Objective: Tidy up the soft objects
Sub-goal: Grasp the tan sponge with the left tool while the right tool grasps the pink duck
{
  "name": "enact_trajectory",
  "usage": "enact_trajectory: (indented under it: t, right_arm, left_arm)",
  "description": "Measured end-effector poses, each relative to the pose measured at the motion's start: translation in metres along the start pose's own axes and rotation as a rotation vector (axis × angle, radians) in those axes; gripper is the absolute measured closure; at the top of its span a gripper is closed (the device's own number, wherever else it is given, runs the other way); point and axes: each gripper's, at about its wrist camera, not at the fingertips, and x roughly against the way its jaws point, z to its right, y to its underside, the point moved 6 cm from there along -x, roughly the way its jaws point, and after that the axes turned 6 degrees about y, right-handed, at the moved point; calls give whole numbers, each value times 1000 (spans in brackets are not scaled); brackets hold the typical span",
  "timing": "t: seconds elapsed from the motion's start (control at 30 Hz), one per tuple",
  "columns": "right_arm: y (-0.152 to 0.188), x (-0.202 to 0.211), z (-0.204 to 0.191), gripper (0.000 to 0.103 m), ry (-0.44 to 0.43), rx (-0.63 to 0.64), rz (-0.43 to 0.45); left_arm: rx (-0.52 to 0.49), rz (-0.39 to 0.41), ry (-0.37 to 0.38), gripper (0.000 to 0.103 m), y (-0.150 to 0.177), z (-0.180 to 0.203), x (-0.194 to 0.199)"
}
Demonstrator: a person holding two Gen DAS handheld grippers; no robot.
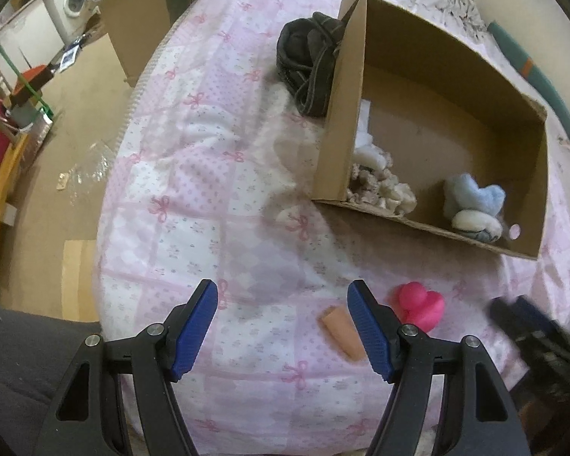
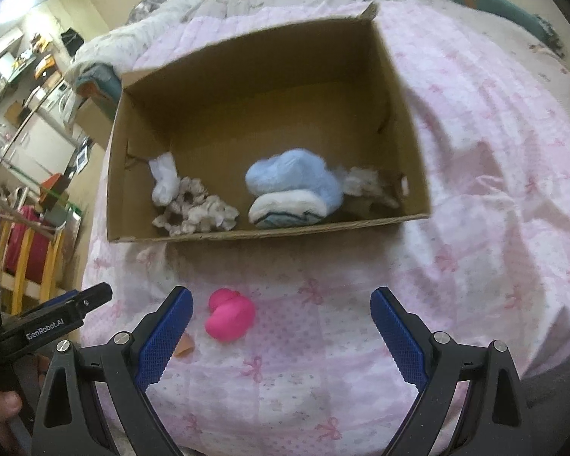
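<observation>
Both the left gripper (image 1: pixel 283 302) and the right gripper (image 2: pixel 281 309) hover over the pink bedspread (image 1: pixel 209 190) with jaws apart, holding nothing. The pink heart toy (image 2: pixel 230 319) lies on the bedspread just outside the cardboard box (image 2: pixel 406 121), beside a small peach piece (image 1: pixel 340 332). The blue plush (image 2: pixel 292 178) rests inside the box.

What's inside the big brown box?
The brown cardboard box holds a fluffy blue toy, a folded white cloth, and beige frilly scrunchies. Anything underneath them is hidden.

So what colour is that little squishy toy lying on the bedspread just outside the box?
Bright pink toy, clearest in the right wrist view.
</observation>
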Motion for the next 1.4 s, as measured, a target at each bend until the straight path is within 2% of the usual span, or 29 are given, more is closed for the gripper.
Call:
enact_trajectory:
  t: [0.17, 0.3, 0.37, 0.5, 0.57, 0.63, 0.83, 1.03, 1.23, 1.3, 1.4]
  right_arm:
    - [13, -33, -21, 3, -87, 41, -124]
    - [24, -56, -35, 5, -104, 61, -196]
    - [25, -62, -41, 16, -97, 79, -205]
    - [26, -75, -47, 28, -89, 80, -232]
    - [27, -83, -48, 49, -105, 68, -258]
    - [29, -88, -47, 57, -104, 60, -277]
    - [27, -78, -45, 59, -130, 58, -263]
    - [20, -36, -32, 59, -142, 71, -206]
    - [20, -8, 1, 59, -174, -2, -161]
    - [17, -11, 11, 59, -184, -43, -157]
    - [19, -12, 19, 59, -192, -92, -158]
  left_arm:
    - [9, 11, -7, 35, -2, -1, 2]
    - [17, 12, -2, 35, -2, -1, 3]
    - [19, 13, 0, 35, -2, -1, 3]
    - [18, 11, -1, 35, -2, 0, 3]
    - [16, 7, -2, 35, -2, 0, 2]
    - [13, 6, -5, 35, -1, 1, 2]
    - [9, -6, 8, 35, 3, 5, -2]
    - [-11, -133, 93, 36, 24, 28, -32]
    - [-34, -230, 137, 51, 38, 53, -65]
    - [-25, -250, 122, 57, 40, 53, -75]
    - [-27, -261, 86, 73, 41, 49, -85]
